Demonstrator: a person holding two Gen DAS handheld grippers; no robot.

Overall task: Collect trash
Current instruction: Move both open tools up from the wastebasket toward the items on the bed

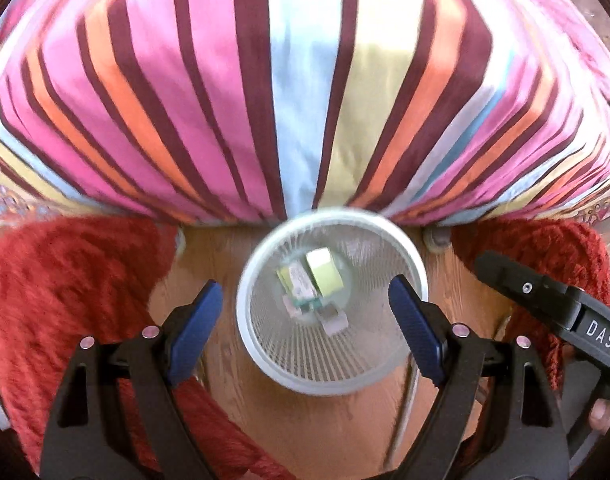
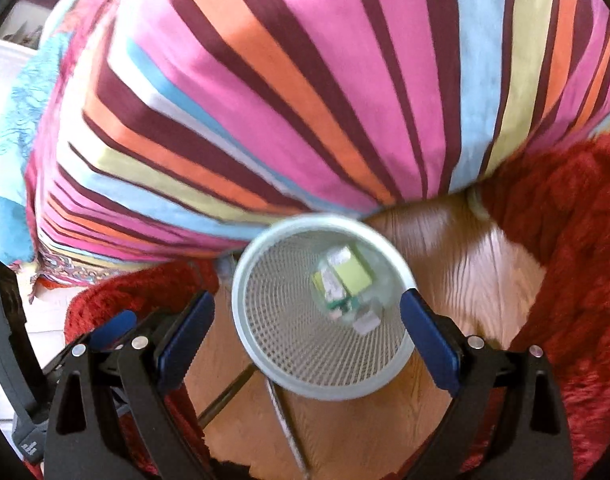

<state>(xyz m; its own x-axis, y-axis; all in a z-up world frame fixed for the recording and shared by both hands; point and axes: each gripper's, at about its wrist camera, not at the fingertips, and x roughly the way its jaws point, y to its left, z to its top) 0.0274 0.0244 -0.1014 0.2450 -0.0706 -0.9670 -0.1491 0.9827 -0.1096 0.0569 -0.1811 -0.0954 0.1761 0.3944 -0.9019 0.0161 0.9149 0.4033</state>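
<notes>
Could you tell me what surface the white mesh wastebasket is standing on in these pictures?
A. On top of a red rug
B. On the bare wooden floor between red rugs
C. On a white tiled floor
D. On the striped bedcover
B: the wastebasket stands on the wooden floor, with a red rug to either side and the striped bedcover behind it.

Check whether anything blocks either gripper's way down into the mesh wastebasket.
Nothing visible does. The left gripper and right gripper both hang open and empty above the mesh wastebasket, whose mouth is uncovered. Only the trash already lies at its bottom. The striped bedding stays behind its rim.
</notes>
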